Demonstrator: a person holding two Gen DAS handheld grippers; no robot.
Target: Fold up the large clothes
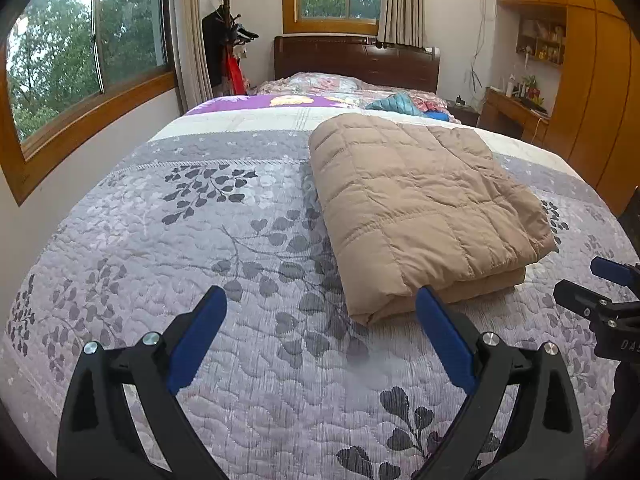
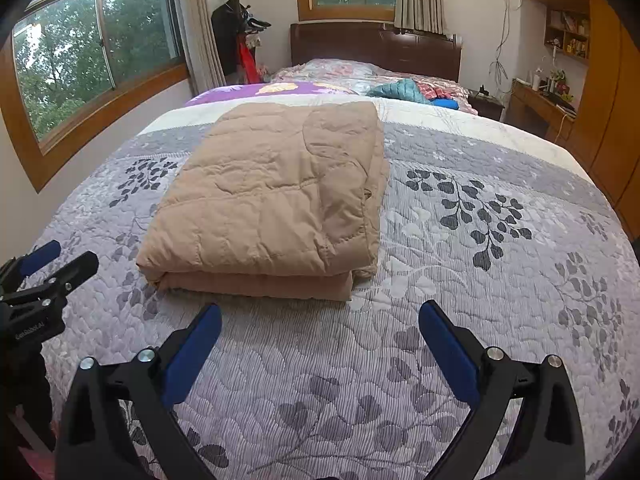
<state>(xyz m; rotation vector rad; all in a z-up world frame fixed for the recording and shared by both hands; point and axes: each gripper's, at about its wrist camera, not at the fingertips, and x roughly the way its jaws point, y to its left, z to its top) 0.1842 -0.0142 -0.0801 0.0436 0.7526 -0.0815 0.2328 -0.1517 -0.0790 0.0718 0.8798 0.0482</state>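
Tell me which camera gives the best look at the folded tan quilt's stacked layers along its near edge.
The right wrist view. There the tan quilt lies almost centred, its near edge facing the camera with the stacked layers in plain sight. In the left wrist view the quilt sits off to the right at an angle, and the left tool's right finger covers part of that edge.

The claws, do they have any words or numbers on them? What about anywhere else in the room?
"DAS": cut off at the frame edge, white letters on the black body of the right claw, seen from the left wrist view.
Small white lettering on the black body of the left claw: too blurred to read for sure.
Items on the wooden wall shelf: too small to read.
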